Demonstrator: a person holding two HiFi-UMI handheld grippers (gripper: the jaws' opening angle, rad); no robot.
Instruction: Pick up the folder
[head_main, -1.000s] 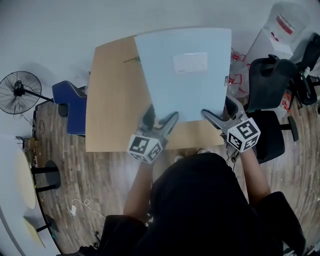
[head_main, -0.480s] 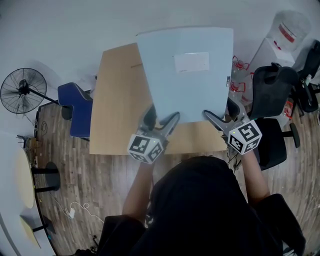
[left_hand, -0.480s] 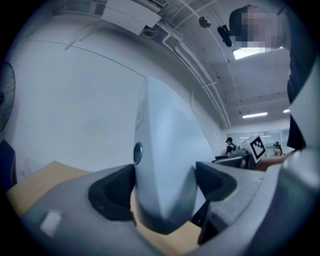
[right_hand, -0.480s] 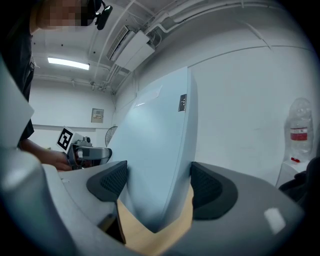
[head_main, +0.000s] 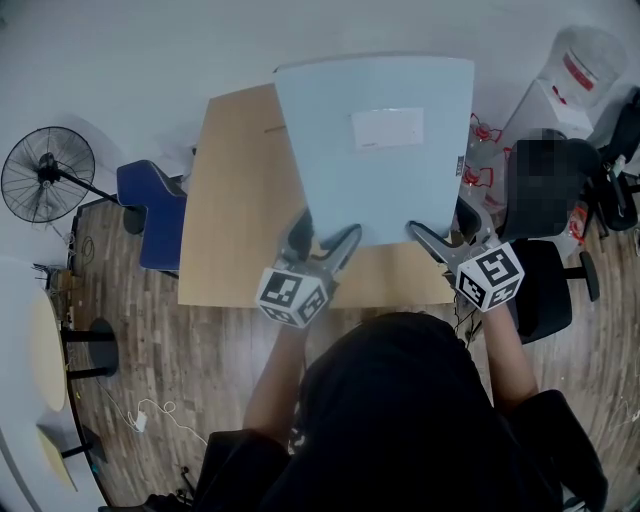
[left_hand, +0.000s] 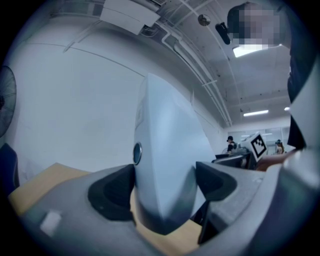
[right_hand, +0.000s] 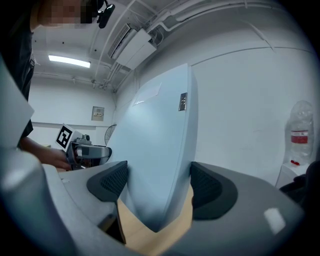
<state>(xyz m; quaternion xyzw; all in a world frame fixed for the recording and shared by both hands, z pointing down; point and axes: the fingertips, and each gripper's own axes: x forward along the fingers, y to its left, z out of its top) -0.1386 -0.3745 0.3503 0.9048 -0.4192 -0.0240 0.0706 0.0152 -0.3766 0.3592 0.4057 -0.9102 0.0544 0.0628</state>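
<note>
Jaws first: both sets are clamped down on the pale blue flat plastic folder (head_main: 375, 150), one gripper per near corner. Left gripper (head_main: 322, 232) has the near-left corner; in its own view (left_hand: 165, 187) the dark pads press both faces of the folder (left_hand: 170, 150), with a small round metal eyelet (left_hand: 137, 152) just above the left pad. Right gripper (head_main: 443, 225) has the near-right corner, and its view (right_hand: 157, 187) shows the same thing: pads tight against the sheet (right_hand: 155, 140), no gap.

The folder is held up above the light wooden table (head_main: 235, 200) and angled up away from me – both gripper views show it against the white wall and ceiling, with only a strip of tabletop under the pinched corners. From the head view its far edge reaches past the table's far edge. There's a white rectangular label (head_main: 387, 128) on the top face and a small tab (head_main: 460, 165) on the right edge.

Around the table – a black floor fan (head_main: 38, 172) and a blue chair (head_main: 150, 210) on the left, a black office chair (head_main: 545, 285) on the right.
</note>
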